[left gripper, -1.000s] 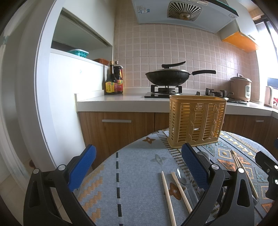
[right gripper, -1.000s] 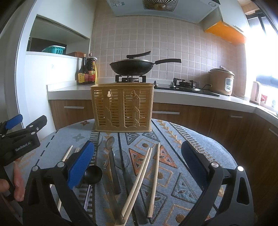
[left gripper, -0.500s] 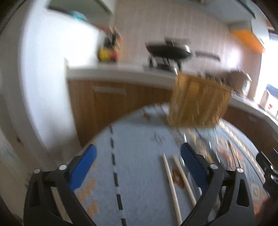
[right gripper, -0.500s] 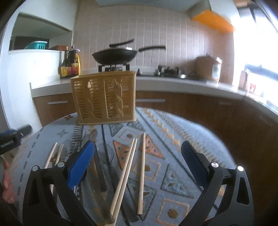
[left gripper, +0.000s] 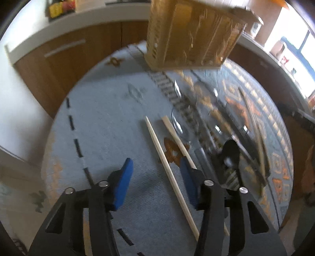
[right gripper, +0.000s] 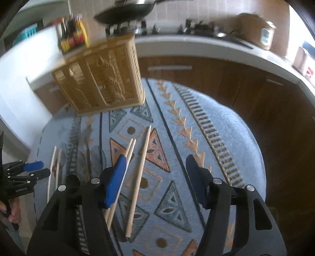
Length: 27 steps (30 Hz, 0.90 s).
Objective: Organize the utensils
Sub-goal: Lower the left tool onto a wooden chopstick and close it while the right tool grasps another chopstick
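Tongs (left gripper: 155, 173) agape astride chopstick (left gripper: 169, 173)

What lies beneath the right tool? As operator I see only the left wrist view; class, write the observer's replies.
Observer: The right tool hangs open, with a single chopstick lying on the cloth between its fingers.
Operator: Anything else close to it?
Observer: A pair of chopsticks runs under its left finger.
Operator: What stands behind the basket?
Observer: A wok on the stove, though it is blurred.
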Each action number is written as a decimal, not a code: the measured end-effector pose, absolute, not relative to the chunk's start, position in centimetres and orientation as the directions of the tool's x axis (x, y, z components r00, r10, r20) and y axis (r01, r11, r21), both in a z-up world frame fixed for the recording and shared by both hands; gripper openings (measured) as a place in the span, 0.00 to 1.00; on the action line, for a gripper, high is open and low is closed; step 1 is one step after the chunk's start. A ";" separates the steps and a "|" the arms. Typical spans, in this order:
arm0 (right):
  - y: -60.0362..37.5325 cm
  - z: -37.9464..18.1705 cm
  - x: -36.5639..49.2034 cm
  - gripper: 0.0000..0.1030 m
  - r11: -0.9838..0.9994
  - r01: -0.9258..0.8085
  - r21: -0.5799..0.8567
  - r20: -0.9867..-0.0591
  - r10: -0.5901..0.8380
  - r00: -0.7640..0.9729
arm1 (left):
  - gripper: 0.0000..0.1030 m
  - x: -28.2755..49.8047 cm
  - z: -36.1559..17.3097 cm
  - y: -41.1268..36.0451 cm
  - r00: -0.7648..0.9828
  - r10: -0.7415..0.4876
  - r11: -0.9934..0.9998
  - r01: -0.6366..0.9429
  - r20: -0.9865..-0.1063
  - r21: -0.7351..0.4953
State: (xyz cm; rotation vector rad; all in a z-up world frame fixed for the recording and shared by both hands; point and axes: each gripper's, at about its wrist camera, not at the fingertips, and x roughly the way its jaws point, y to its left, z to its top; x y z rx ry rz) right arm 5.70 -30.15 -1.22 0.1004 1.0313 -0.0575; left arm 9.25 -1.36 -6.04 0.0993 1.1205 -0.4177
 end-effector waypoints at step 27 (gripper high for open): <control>-24.5 -7.2 12.9 0.16 0.990 -0.004 0.143 -0.972 0.141 0.187 | 0.18 11.2 -6.3 -2.9 0.355 -0.171 0.872 0.489 -0.919 0.027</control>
